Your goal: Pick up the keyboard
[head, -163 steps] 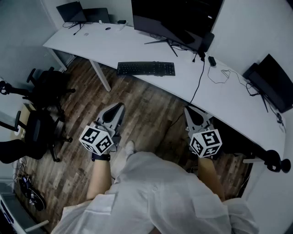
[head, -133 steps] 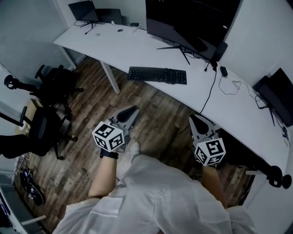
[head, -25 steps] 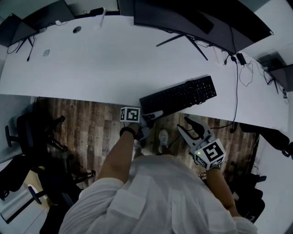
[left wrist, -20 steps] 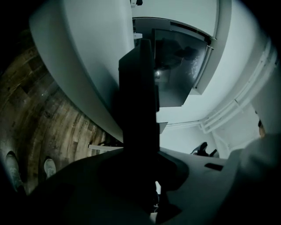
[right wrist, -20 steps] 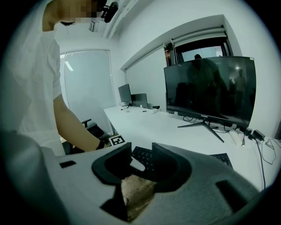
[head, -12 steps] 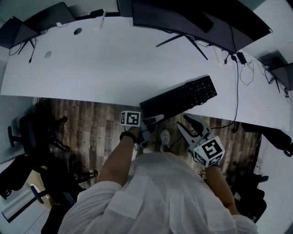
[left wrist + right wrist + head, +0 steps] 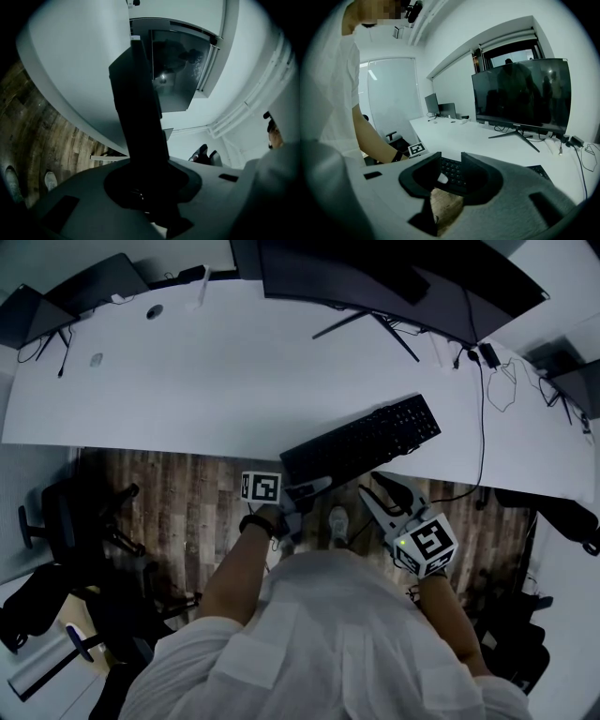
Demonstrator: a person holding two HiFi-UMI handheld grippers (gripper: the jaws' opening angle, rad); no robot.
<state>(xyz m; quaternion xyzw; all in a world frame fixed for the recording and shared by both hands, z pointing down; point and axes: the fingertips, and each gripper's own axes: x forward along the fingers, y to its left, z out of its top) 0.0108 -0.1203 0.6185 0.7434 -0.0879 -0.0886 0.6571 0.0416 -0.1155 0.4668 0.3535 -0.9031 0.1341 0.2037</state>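
Note:
The black keyboard (image 7: 361,439) lies slantwise on the white desk (image 7: 187,381), its left end over the desk's front edge. My left gripper (image 7: 314,486) is shut on that left end. In the left gripper view the keyboard (image 7: 139,112) shows edge-on as a dark slab rising from the jaws of the left gripper (image 7: 140,187). My right gripper (image 7: 378,488) is open, just in front of the keyboard's near edge and holding nothing. In the right gripper view the keys (image 7: 452,172) show through the gap of the right gripper (image 7: 451,161).
A large monitor (image 7: 394,277) on a stand rises behind the keyboard. A cable (image 7: 483,423) runs over the desk at the right. Black office chairs (image 7: 75,521) stand on the wooden floor (image 7: 187,493) at the left. More screens sit at the desk's far left and right ends.
Over the earlier frames the person came from mid-room up to the desk. In the last second the left gripper has closed on the keyboard's left end; the right gripper has barely moved.

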